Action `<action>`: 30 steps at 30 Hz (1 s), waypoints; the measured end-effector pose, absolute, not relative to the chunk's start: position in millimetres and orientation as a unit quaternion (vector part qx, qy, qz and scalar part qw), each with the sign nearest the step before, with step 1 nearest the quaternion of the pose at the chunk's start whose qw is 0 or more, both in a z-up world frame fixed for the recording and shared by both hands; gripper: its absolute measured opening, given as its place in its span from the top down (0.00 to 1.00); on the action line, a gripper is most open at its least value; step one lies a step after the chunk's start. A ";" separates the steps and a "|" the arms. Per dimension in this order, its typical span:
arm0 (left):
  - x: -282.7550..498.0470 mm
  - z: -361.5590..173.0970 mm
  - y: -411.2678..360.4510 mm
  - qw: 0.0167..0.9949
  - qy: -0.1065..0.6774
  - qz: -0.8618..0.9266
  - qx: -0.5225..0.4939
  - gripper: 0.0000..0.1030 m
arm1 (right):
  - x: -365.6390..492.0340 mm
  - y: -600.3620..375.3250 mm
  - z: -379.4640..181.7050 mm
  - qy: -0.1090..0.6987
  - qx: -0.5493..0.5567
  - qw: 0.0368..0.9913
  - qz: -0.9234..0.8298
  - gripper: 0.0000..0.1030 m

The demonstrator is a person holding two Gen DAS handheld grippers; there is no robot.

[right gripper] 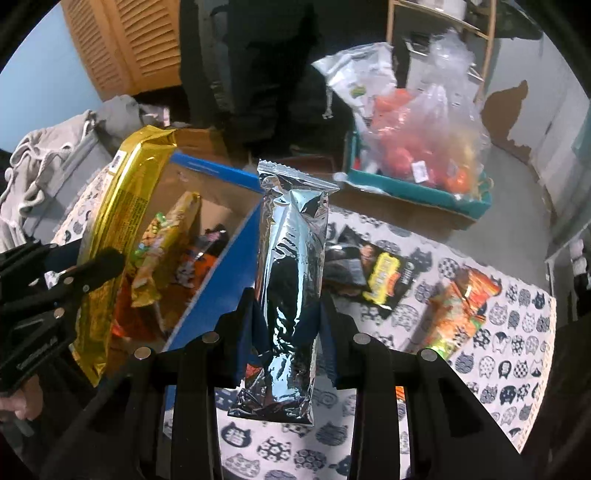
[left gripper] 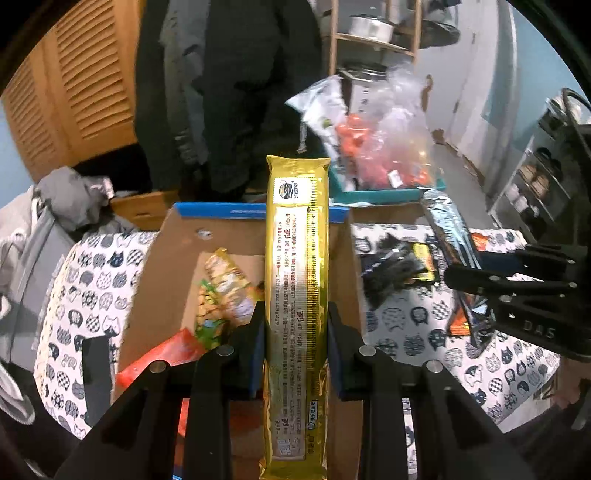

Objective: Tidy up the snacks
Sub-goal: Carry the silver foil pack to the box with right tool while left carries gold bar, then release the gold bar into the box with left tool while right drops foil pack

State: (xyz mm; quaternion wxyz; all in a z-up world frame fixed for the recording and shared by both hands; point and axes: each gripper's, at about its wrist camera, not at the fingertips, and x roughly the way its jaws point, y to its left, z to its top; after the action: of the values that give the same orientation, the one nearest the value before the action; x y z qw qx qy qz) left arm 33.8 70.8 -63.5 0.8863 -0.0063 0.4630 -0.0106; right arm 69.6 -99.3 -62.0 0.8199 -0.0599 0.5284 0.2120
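a lived-in home room: dark coats hang beside a louvered wooden door, a grey hoodie lies crumpled, pots sit on a wooden rack (cat-print cloth below).

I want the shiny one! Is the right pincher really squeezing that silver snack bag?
Touching. The right wrist view shows the right gripper with both fingers pressed against the silver snack bag, lifted off the table.

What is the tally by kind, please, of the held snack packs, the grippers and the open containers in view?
Held snack packs: 2 (gold pack, silver pack)
Grippers: 2 (left gripper, right gripper, each shut on a pack)
Open containers: 2 (cardboard box, teal tray)
Total: 6
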 end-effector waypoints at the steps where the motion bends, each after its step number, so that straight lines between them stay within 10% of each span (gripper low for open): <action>1: 34.2 -65.2 75.6 0.886 0.464 -0.006 -0.007 0.72 | 70.0 -95.2 -62.1 0.529 -0.060 0.819 0.215 0.70; 20: 41.4 -104.0 136.2 0.862 0.503 0.040 -0.050 0.72 | 73.5 -13.3 -68.4 0.536 -0.083 0.796 0.268 0.70; 24: 34.2 -93.5 137.7 0.869 0.491 0.049 -0.042 0.47 | 74.9 -2.1 -73.8 0.543 -0.078 0.788 0.278 0.70; 30: 20.5 -76.4 140.5 0.879 0.474 0.057 -0.019 0.39 | 78.6 6.2 -81.9 0.556 -0.064 0.777 0.287 0.70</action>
State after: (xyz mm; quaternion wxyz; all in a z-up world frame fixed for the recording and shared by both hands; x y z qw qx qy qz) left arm 20.5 140.5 -76.4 0.8786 -0.0188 0.4738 0.0568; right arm 78.6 6.2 -81.9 0.7773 -0.0643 0.5561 0.2870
